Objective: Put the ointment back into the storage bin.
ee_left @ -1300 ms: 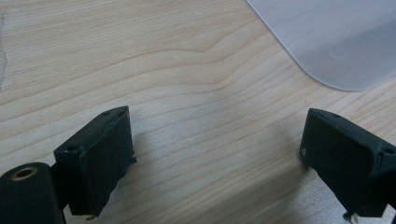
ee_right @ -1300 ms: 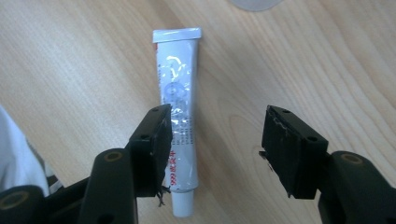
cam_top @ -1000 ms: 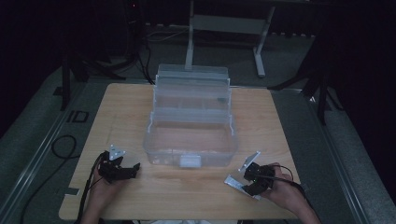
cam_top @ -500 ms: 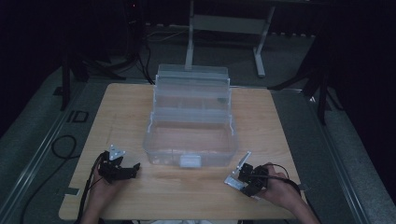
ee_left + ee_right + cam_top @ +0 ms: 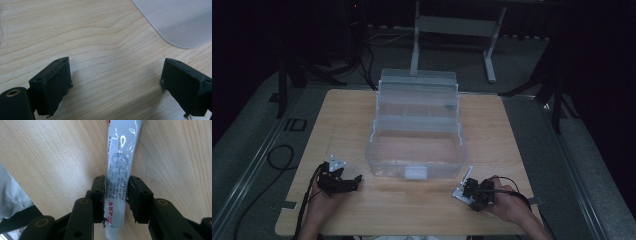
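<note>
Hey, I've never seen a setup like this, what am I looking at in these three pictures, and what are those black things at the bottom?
A person sits at a wooden table and holds a hand-operated claw in each hand; there is no robot arm. The high view looks down from above the person's side: the left claw is at the lower left, the right claw at the lower right. Between them stands a clear plastic storage box with its lid open.

The other two pictures come from small cameras riding on the claws, looking along their black jaws. In the left gripper view the jaws stand wide apart over bare wood, holding nothing, and a rounded corner of the pale plastic box shows at the upper right. In the right gripper view the jaws are closed on a white tube with printed text, which lies along the tabletop.
</note>
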The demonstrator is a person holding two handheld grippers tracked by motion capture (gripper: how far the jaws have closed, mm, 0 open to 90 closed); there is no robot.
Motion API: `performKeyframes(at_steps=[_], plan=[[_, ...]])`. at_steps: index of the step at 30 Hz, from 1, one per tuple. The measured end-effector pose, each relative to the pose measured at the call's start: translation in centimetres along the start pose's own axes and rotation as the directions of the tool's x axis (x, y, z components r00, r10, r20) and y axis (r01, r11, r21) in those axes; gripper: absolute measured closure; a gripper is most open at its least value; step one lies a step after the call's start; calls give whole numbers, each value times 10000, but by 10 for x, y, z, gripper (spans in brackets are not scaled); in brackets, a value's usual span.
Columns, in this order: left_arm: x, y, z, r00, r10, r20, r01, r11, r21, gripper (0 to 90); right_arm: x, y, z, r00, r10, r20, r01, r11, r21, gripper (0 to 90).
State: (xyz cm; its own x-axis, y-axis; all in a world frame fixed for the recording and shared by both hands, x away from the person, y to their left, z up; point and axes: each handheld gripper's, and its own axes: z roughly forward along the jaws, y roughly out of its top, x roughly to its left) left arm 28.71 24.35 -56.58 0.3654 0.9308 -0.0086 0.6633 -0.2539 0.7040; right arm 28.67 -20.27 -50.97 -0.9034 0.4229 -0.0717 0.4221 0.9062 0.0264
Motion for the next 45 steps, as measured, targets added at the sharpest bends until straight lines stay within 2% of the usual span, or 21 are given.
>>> performKeyframes(at_steps=[7,17,23,28,45], plan=[[0,0,0,10000,17,4,-17,10000,5,100,0,3,3,9999,-99,-14,100,9995,293,687],[0,0,0,10000,13,6,-13,10000,6,100,0,9,7,9986,-506,119,494,9950,865,695],[0,0,0,10000,12,6,-12,10000,6,100,2,8,4,9966,-825,-63,827,9908,1069,699],[0,0,0,10000,0,4,0,10000,-3,99,0,5,-3,9960,-859,-226,877,9915,966,699],[0,0,0,10000,-2,3,2,10000,-7,100,-18,-2,-44,9965,-830,-38,831,9942,687,699]])
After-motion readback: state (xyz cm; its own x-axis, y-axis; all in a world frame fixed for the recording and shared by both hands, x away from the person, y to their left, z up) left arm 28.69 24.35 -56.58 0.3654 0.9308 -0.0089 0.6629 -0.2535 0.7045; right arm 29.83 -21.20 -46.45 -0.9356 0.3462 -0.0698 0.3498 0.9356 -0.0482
